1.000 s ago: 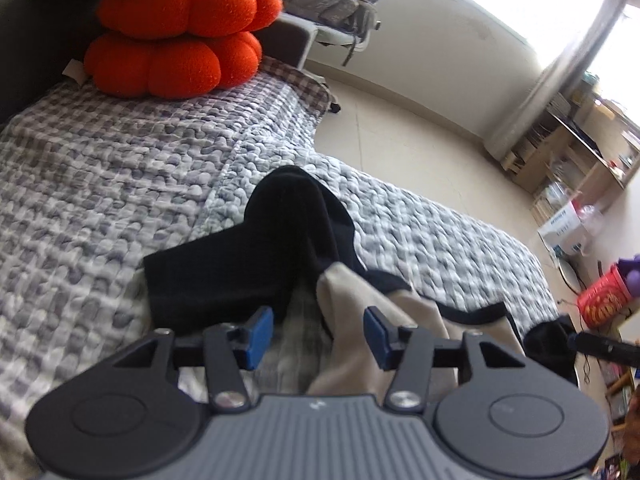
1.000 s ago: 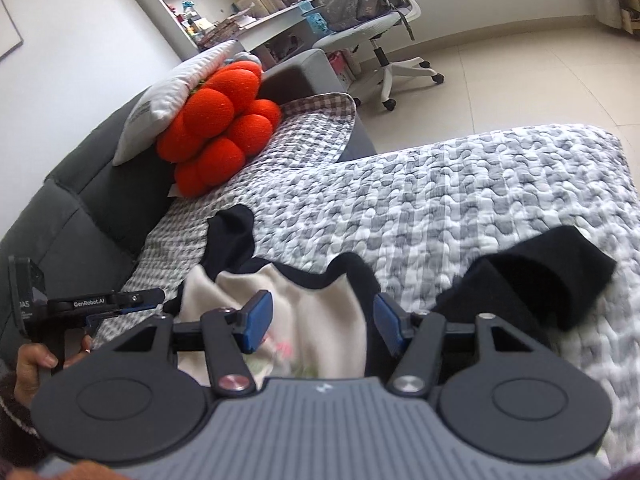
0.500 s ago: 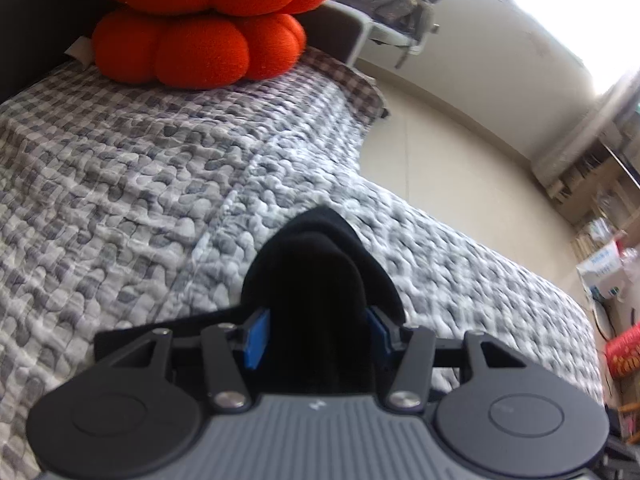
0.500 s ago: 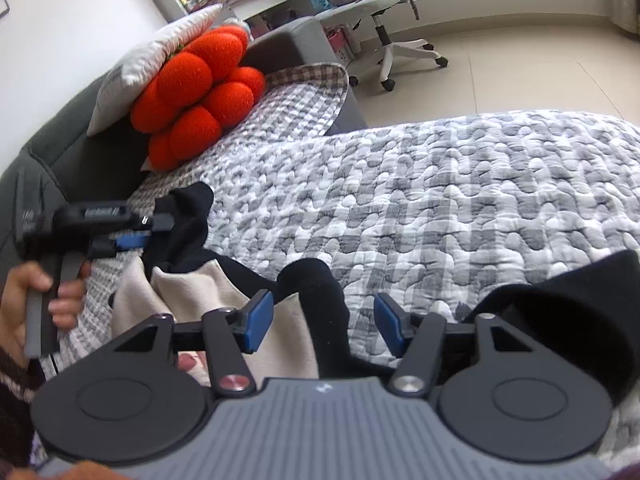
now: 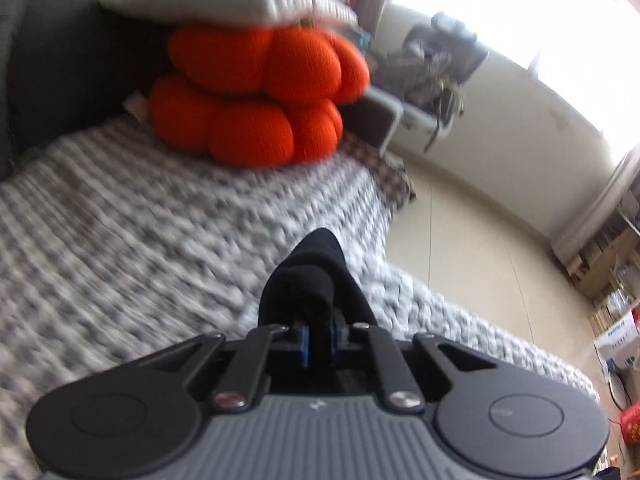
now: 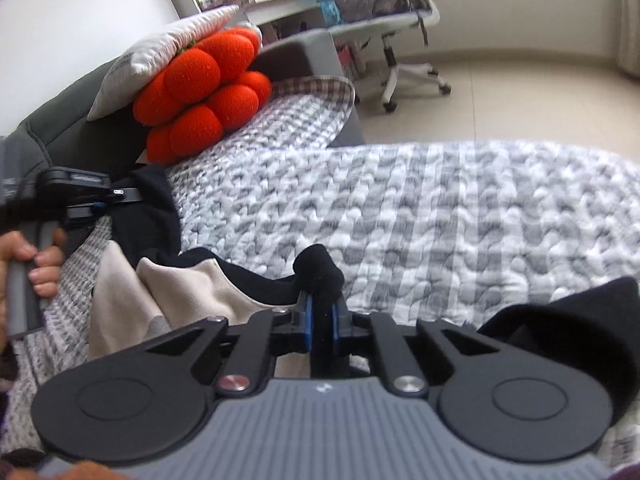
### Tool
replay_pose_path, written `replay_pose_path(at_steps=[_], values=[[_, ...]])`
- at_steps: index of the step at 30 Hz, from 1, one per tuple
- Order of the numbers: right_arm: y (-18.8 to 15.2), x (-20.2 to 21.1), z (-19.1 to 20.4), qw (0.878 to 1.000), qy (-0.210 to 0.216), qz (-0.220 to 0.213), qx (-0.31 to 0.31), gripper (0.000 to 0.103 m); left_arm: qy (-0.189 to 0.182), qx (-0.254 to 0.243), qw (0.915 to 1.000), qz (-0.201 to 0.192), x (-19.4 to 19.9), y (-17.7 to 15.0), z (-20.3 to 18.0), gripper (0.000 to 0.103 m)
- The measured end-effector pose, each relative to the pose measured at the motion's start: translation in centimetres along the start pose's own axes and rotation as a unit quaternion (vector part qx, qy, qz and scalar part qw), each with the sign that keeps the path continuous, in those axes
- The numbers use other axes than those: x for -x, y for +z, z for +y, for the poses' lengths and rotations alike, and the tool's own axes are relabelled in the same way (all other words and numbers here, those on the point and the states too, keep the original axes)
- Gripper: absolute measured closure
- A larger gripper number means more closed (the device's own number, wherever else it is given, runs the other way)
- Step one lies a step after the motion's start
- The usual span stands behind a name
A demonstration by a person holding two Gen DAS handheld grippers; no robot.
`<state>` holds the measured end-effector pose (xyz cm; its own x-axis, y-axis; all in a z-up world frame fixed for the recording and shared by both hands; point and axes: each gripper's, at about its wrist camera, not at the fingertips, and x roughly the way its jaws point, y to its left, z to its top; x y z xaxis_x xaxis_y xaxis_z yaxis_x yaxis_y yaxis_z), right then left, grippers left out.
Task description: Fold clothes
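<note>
Left wrist view: the left gripper (image 5: 318, 342) is closing its jaws, and a bunch of black cloth from the garment (image 5: 310, 284) is pinched between the blue pads. The cloth is sticking up in front of the gripper, over the grey-and-white blanket (image 5: 140, 240). An orange cushion (image 5: 256, 96) is sitting far behind, with a white pillow (image 5: 224, 0) on top. This picture is blurry.

Right wrist view: the right gripper (image 6: 322, 320) is closing its jaws too, and it is squeezing another black bit of the same garment (image 6: 192, 280). The garment is lying rumpled on the blanket (image 6: 440, 216), black outside and cream inside. The left gripper (image 6: 86, 196) is biting a black part near the left edge, with a hand (image 6: 38, 260) holding its handle.

It looks like the folding is only starting. Both grips are nearly on, but no neat fold is showing yet, so all the folding is still waiting
</note>
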<state>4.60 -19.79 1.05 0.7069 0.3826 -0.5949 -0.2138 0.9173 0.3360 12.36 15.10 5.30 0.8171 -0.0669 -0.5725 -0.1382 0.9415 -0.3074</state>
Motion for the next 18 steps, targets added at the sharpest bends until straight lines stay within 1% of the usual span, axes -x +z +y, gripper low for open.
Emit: replay_pose_path(at_steps=[4, 6, 9, 14, 18], values=[[-0.1, 1.2, 0.9, 1.000, -0.011, -0.023, 0.011, 0.094, 0.011, -0.002, 0.9993, -0.037, 4.6, -0.2, 2.1, 0.094], [-0.1, 1.7, 1.1, 0.999, -0.011, -0.032, 0.012, 0.094, 0.011, 0.010, 0.9990, -0.042, 6.7, -0.6, 3.8, 0.094], [-0.3, 1.9, 1.4, 0.999, -0.009, -0.037, 0.011, 0.094, 0.010, 0.026, 0.9989, -0.039, 9.3, -1.9, 6.1, 0.095], [-1.1, 2.2, 2.1, 0.999, -0.012, -0.030, 0.017, 0.095, 0.026, 0.030, 0.9992, -0.008, 12.4, -5.3, 9.2, 0.095], [-2.0, 1.8, 2.6, 0.999, -0.018, -0.011, 0.025, 0.097, 0.031, 0.035, 0.9982, 0.036, 13.5, -8.3, 11.6, 0.095]])
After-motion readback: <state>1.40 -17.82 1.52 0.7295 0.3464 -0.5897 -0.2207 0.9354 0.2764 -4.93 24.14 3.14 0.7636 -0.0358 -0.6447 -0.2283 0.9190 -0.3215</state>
